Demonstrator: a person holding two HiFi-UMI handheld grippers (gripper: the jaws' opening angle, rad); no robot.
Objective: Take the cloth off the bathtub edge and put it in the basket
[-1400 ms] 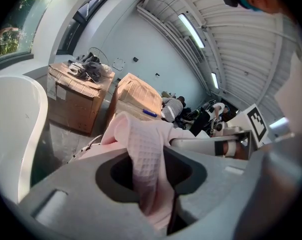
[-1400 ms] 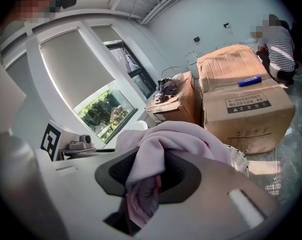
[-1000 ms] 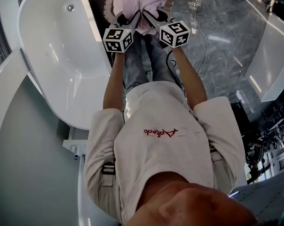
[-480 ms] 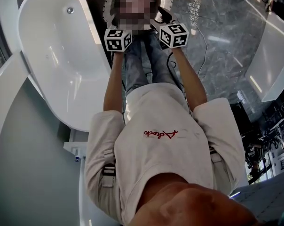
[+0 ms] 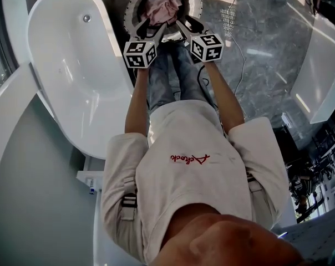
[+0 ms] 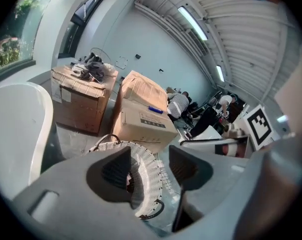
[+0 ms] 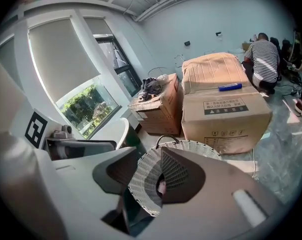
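Pinkish-white cloth (image 5: 163, 4) lies bunched inside the round woven basket (image 5: 197, 3), which stands on the marble floor (image 5: 256, 65) just beside the end of the bathtub (image 5: 73, 71). The left gripper (image 5: 152, 27) and right gripper (image 5: 185, 24) hover at the basket's near rim. Their fingers are apart with nothing between them, having just closed in partway.

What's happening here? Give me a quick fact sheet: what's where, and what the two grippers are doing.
place: bathroom, grey marble floor
bathtub: white, at the person's left
basket: round, white, on the floor in front of the person
cloth: pinkish, bunched inside the basket
left gripper: above the basket, jaws apart and just been closing, nothing between them
right gripper: above the basket, jaws apart and just been closing, nothing between them
task: cloth appears delivered
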